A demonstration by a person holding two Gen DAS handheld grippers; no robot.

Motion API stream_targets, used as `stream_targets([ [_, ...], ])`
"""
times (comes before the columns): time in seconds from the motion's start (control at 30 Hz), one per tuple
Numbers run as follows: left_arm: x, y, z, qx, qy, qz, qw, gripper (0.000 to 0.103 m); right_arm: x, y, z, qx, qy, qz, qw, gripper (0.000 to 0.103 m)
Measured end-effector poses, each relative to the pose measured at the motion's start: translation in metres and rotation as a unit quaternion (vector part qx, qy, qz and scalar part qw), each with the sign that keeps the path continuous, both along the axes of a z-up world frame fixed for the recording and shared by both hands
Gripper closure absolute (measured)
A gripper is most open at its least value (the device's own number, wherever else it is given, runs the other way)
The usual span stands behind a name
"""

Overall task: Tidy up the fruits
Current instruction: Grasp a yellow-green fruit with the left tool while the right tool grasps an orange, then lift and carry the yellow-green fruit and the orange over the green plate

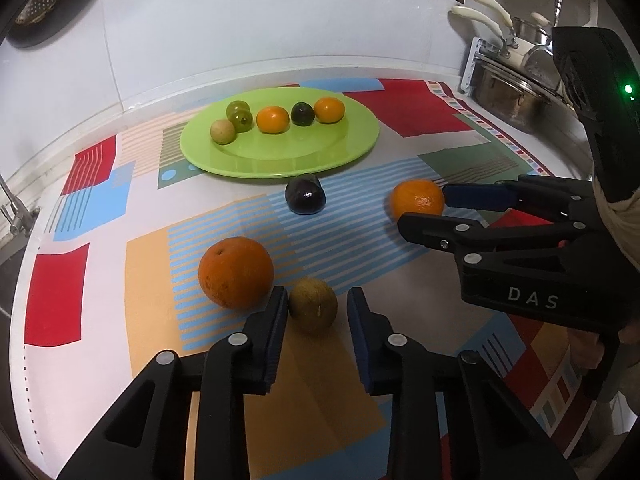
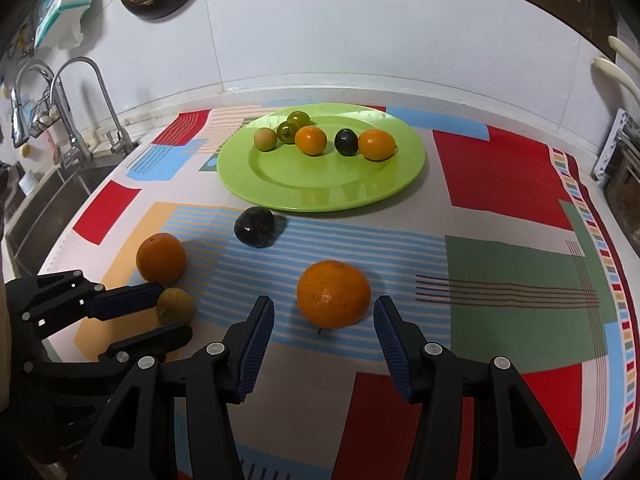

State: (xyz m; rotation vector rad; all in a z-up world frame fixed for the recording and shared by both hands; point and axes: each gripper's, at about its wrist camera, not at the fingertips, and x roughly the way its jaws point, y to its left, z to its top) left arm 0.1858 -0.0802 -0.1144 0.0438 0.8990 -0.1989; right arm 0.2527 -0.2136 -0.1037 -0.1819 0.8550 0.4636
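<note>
Left gripper (image 1: 318, 308) is open around the small brownish fruit (image 1: 313, 310) on the mat, left pad touching or nearly so, right pad with a clear gap; not squeezing yet as far as I can see; right gripper (image 2: 324, 320) is likewise open with the mandarin (image 2: 333, 294) sitting between its fingers, gaps on both sides, so nothing's actually held right now.

Progress-wise I'd call it a bit over halfway; the green plate (image 2: 320, 196) already has six pieces lined up along its far side: two green ones, a pale one, two small oranges, one dark one; left on the patterned cloth (image 2: 508, 280) are four: the two I'm lined up on, the big orange (image 1: 236, 272) just beside my left finger, and the dark fruit (image 1: 305, 193) right by the plate's near rim.
</note>
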Motion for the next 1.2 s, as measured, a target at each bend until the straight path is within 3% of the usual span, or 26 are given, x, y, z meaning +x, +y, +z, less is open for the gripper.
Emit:
stream_targets([
  [0.13, 0.004, 0.000, -0.003, 0.000, 0.006, 0.005, 1.0000, 0.076, 0.007, 0.001, -0.003, 0.000, 0.007, 0.000, 1.000, 0.051],
  [0.37, 0.005, 0.001, 0.000, -0.004, 0.006, 0.008, 0.9999, 0.077, 0.012, 0.002, -0.008, -0.005, 0.011, -0.007, 1.000, 0.061],
  [0.57, 0.004, 0.001, 0.012, -0.007, -0.007, 0.007, 0.9999, 0.077, 0.011, 0.000, -0.006, 0.003, 0.015, -0.007, 1.000, 0.061],
  [1.2, -0.008, 0.014, 0.063, -0.018, -0.055, -0.004, 0.9983, 0.077, -0.033, 0.009, 0.051, 0.026, -0.047, -0.027, 0.998, 0.061],
])
